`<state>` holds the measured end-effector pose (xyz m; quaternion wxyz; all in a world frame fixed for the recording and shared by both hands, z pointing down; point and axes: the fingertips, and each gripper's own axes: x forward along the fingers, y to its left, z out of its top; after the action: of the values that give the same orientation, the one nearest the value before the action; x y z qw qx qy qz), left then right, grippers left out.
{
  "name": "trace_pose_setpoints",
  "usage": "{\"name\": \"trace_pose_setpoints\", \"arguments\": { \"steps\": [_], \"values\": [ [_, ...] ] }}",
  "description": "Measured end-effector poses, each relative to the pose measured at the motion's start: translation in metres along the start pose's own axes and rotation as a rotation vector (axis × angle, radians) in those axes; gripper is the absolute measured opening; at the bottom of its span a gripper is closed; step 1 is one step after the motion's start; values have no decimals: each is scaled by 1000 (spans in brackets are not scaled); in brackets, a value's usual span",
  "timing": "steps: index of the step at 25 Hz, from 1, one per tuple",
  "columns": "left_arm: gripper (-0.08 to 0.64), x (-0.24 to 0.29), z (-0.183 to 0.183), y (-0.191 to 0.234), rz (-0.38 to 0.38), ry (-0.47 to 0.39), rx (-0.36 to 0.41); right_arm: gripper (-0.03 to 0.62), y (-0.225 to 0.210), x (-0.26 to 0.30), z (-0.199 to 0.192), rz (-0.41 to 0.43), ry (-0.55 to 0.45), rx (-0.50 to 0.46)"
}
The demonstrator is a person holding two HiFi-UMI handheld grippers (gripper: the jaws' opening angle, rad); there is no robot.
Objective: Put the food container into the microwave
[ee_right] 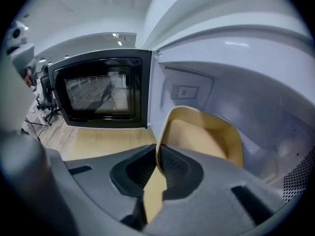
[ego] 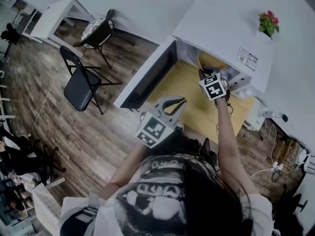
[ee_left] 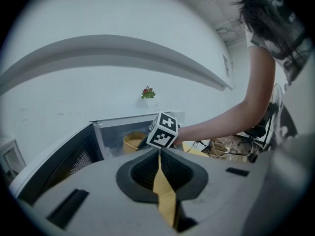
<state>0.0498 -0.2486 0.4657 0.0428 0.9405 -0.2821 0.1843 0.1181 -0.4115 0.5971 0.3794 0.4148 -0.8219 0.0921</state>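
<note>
The food container [ee_right: 206, 136], a shallow tan bowl, sits tilted inside the open white microwave [ego: 216, 28]. My right gripper [ee_right: 158, 157] is shut on its near rim and reaches into the cavity; the head view shows that gripper [ego: 204, 73] at the opening, with the container [ego: 209, 62] beyond it. The microwave door [ego: 147, 77] is swung wide to the left. My left gripper [ego: 183, 101] hovers over the wooden table [ego: 197, 109] in front, jaws shut with nothing in them. From the left gripper [ee_left: 158, 152] view, the container [ee_left: 132, 140] shows behind the right gripper's marker cube.
A small potted plant [ego: 268, 23] stands on top of the microwave. A black folding chair [ego: 81, 85] and a second chair stand on the wood floor at the left. Cables and a power strip [ego: 275, 163] lie on the floor at the right.
</note>
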Motion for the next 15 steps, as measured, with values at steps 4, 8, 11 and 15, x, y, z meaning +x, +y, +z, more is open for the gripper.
{"name": "trace_pose_setpoints", "arguments": {
  "steps": [4, 8, 11, 15],
  "values": [
    [12, 3, -1, 5, 4, 5, 3, 31, -13, 10, 2, -43, 7, 23],
    [12, 3, -3, 10, 16, 11, 0, 32, -19, 19, 4, -44, 26, 3],
    [12, 3, -4, 13, 21, 14, -2, 32, -26, 24, 7, -61, 34, -11],
    [12, 3, -4, 16, 28, 14, -3, 36, -31, 32, 9, -63, 30, -12]
  ]
}}
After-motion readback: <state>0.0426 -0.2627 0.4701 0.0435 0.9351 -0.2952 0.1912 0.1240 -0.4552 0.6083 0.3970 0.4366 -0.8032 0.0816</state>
